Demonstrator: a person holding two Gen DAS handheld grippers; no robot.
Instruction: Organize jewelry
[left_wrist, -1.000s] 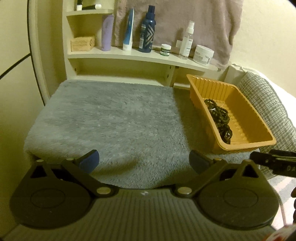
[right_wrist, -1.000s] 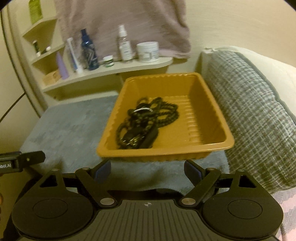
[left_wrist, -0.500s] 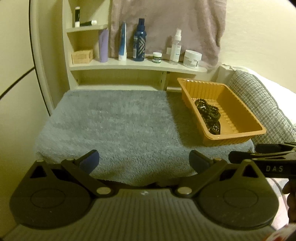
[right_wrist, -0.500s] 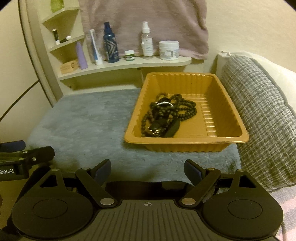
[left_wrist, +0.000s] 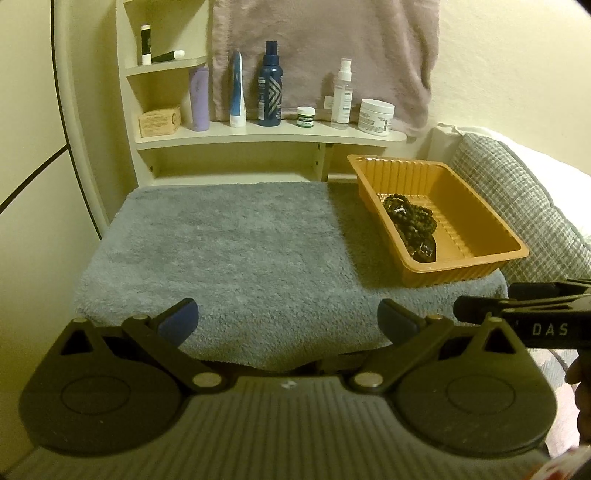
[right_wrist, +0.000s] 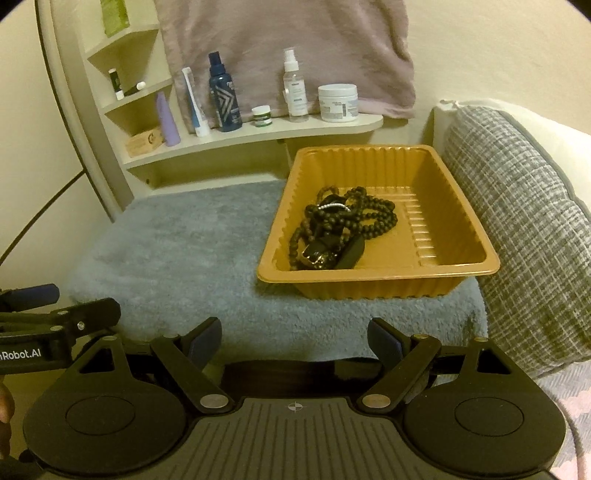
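Observation:
An orange ribbed plastic tray (right_wrist: 458, 254) (left_wrist: 495, 236) sits on the right part of a grey fluffy towel (left_wrist: 236, 243) (right_wrist: 170, 251). Inside it lies a tangle of dark bead necklaces (right_wrist: 343, 225) (left_wrist: 410, 221) with a small black piece at the near end. My left gripper (left_wrist: 290, 319) hangs open over the towel's near edge, nothing between its fingers. My right gripper (right_wrist: 295, 338) is open too, just short of the towel's near edge in front of the tray, and holds nothing. Each gripper shows at the edge of the other's view.
A cream shelf (left_wrist: 266, 136) at the back carries bottles, a tube and jars; a mauve cloth (left_wrist: 325, 55) hangs behind them. A grey checked cushion (right_wrist: 524, 229) presses against the tray's right side. A curved white frame (left_wrist: 74, 122) rises at the left.
Both grippers have pulled back from the towel and tray, so both views show more of the shelf. The tray and necklaces look smaller and farther. Jaws stayed as wide as before.

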